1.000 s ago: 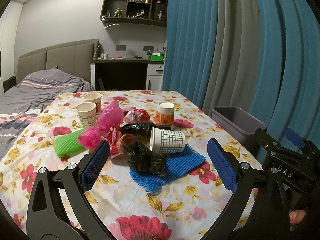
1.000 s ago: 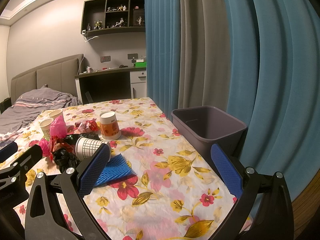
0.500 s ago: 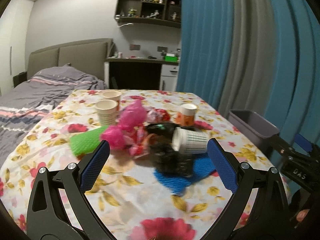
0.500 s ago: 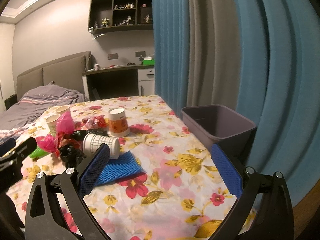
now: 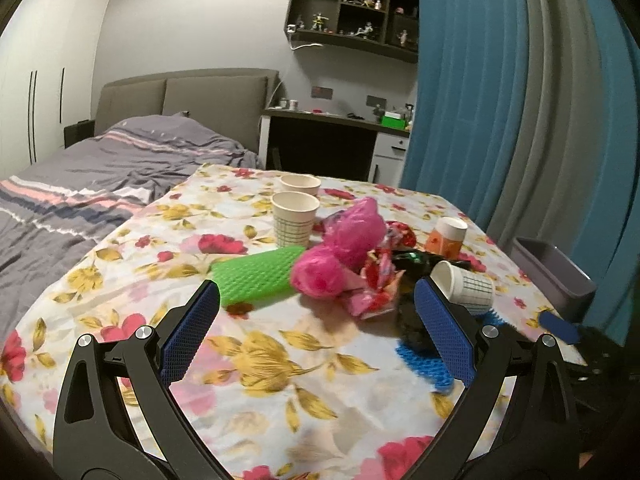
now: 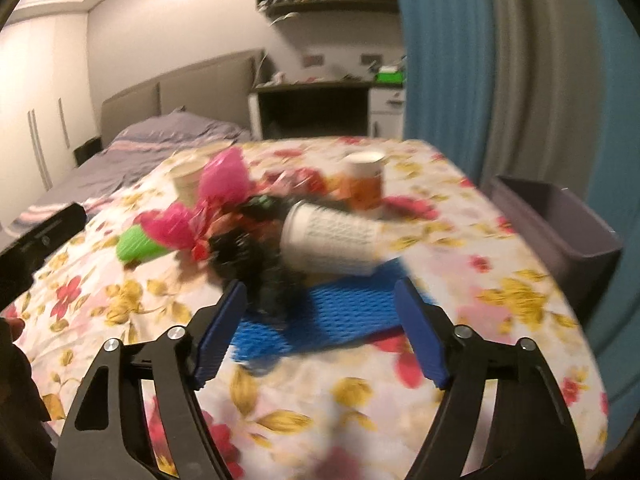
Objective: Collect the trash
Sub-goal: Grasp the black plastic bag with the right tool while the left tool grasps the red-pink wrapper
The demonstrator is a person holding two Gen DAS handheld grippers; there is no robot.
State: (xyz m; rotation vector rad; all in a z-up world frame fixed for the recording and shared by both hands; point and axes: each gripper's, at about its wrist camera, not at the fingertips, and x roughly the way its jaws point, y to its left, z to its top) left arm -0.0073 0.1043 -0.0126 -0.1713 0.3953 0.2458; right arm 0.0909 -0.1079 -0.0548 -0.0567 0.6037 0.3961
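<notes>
The litter sits in one heap at the middle of my counter (image 5: 120,280), which wears a white cloth printed with red and yellow flowers. Nearest my right gripper (image 6: 320,326) lies a flat blue foam net (image 6: 344,312), with a crumpled black plastic bag (image 6: 268,276) on its left end and a white paper cup with a green grid print (image 6: 332,240) tipped on its side at its far edge. Left of those I see a bunched pink plastic bag (image 5: 344,248), a shiny red wrapper (image 5: 376,280) and a green foam net (image 5: 256,276). Farther off stand two upright paper cups (image 5: 294,218), and to the right an orange-and-white cup (image 5: 448,236) turned mouth down. A grey plastic bin (image 6: 560,216) stands beyond the counter's right edge, by the blue curtain (image 5: 460,100).

My right gripper's fingers have just been closing but are still apart, holding nothing, with the blue net and black bag seen in the gap between them. The right view is blurred. My left gripper (image 5: 318,334) is spread wide and holds nothing, aimed at the pink bag and the green net.
</notes>
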